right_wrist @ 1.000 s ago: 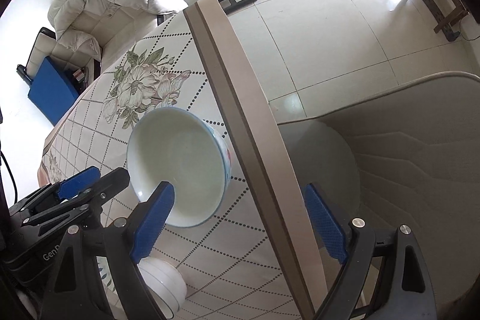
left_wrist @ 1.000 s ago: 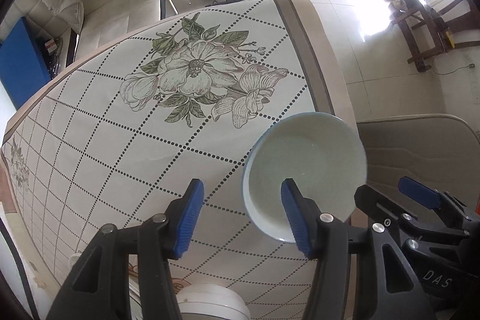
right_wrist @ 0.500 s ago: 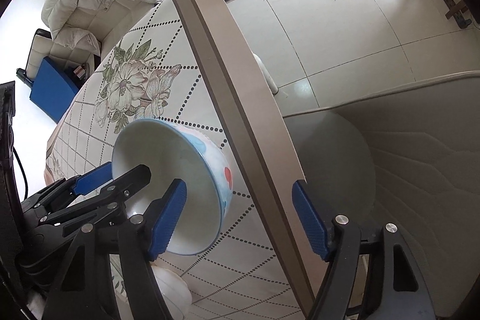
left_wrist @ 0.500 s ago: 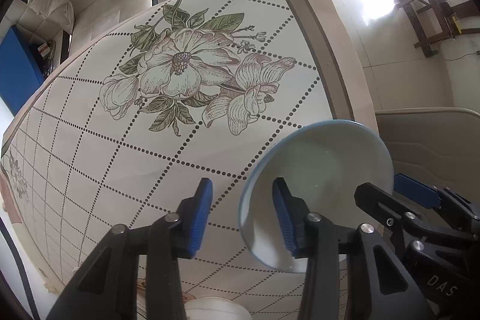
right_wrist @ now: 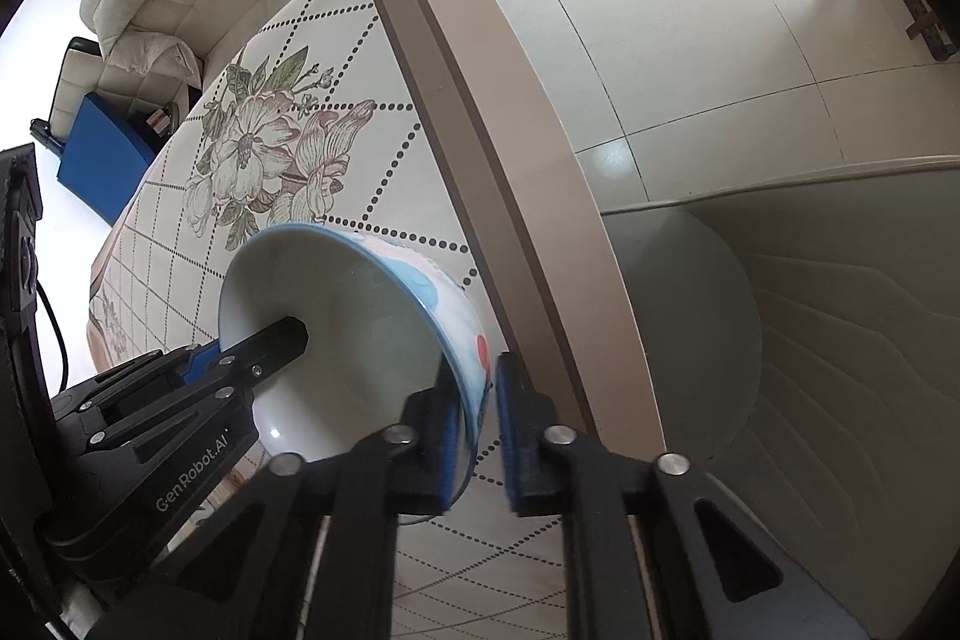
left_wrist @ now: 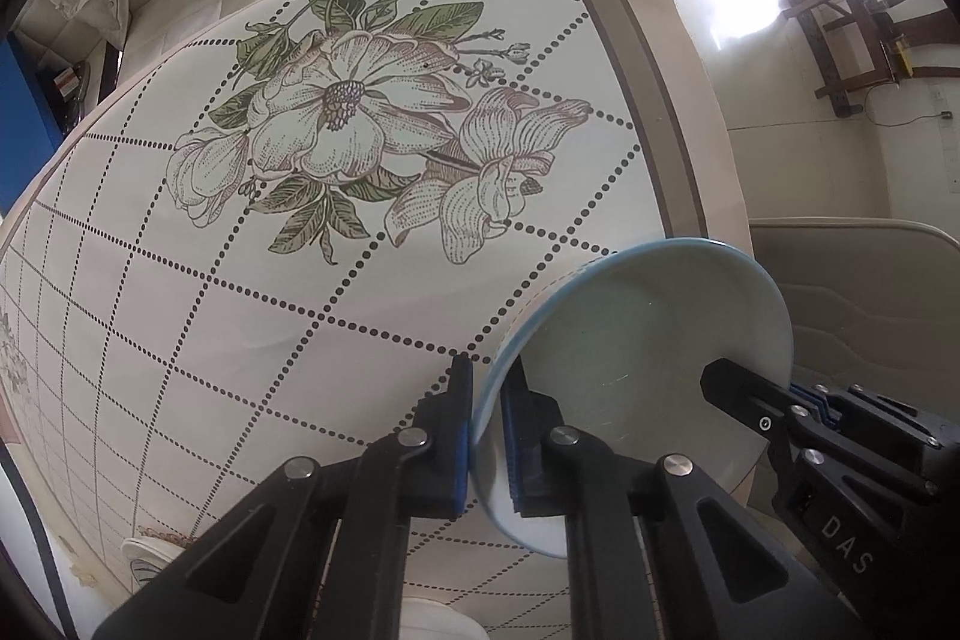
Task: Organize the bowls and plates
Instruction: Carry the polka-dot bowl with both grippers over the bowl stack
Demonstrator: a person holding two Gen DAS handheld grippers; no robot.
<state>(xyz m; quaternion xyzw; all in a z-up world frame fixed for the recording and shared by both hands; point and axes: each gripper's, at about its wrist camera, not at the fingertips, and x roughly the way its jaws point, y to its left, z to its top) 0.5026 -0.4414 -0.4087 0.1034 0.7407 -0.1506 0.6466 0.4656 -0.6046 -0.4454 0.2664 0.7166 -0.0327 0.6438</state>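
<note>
Clamping opposite sides of the same bowl [left_wrist: 648, 340], the left gripper [left_wrist: 487, 436] and the right gripper [right_wrist: 480, 430] had both just closed their jaws, each pair pinching the bowl's thin rim between its blue pads. That blue-rimmed bowl sat upright on the floral desk [left_wrist: 252, 316], close to the desk's brown-banded edge, and looked not yet lifted. Judging by that, the sorting seemed at an early stage: another white dish [left_wrist: 432, 619] lay on the desk nearer the camera than the bowl, apart from it, so carrying and stacking were still to come.
</note>
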